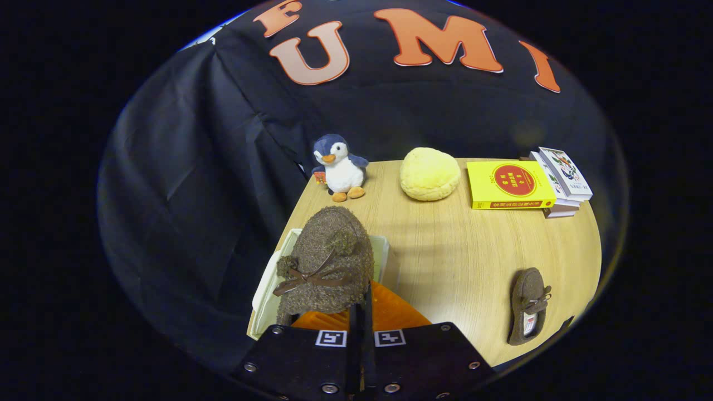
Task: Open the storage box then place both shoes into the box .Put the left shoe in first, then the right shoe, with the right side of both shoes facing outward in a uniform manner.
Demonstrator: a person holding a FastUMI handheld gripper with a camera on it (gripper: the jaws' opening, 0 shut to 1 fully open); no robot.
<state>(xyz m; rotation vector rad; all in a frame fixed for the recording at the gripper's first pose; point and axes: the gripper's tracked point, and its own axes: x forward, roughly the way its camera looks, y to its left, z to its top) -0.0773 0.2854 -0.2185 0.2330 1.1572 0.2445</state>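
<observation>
A brown fuzzy shoe (pixel 326 262) with a bow and pompoms hangs just ahead of my fingers, toe pointing away. My gripper (pixel 362 303) is shut on its heel edge. The shoe is over the pale storage box (pixel 266 287), whose rim shows to the left of and behind the shoe. An orange panel (pixel 392 312) of the box lies just under my fingers. The second brown shoe (pixel 529 306) lies on the wooden table (pixel 462 256) to the right, its opening facing up.
A penguin plush (pixel 340 167) stands at the table's far left corner. A yellow round cushion (pixel 430 174) lies beside it, then a yellow book (pixel 509 185) and a stack of books (pixel 563 181). Black cloth hangs along the table's left edge.
</observation>
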